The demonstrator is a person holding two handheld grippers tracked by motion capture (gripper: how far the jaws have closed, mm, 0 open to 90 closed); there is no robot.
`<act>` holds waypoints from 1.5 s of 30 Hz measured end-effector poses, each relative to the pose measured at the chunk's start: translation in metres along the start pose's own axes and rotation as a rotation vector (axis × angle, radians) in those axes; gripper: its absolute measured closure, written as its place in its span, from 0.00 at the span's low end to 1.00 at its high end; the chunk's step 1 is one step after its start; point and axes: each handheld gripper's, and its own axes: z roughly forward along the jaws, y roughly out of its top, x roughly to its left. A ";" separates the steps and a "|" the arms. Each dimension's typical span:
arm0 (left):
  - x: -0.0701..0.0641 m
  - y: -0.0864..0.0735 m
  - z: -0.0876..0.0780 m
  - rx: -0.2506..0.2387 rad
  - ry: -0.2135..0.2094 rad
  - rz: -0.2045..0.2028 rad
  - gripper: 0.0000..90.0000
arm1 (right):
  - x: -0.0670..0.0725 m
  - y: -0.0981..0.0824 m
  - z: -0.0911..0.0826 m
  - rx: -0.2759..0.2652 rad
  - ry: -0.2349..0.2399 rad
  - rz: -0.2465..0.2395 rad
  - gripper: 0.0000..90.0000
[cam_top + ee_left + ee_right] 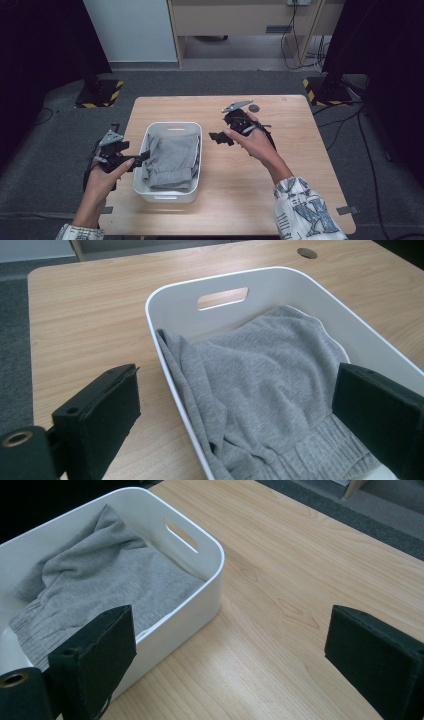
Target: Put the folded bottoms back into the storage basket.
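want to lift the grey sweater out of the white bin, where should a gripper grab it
Grab the raised fold of the grey sweater along the bin's left wall, coming down from above. There the cloth bunches into a ridge the open left gripper can probably pinch; the middle lies flat.

Lying crumpled inside the white plastic basket point(192, 131): the grey knitted garment point(171, 159). Sitting left of centre on the pale wooden table point(295, 165); resting behind it, perhaps a small dark disc point(254, 108).
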 end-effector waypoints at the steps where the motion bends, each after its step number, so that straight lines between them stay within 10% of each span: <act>1: 0.001 -0.001 -0.001 0.004 0.003 0.001 0.05 | -0.002 -0.003 -0.003 -0.003 -0.005 0.007 0.07; 45: 0.011 -0.025 -0.008 -0.036 0.002 -0.004 0.06 | -0.048 -0.103 -0.070 -0.112 -0.148 0.095 0.09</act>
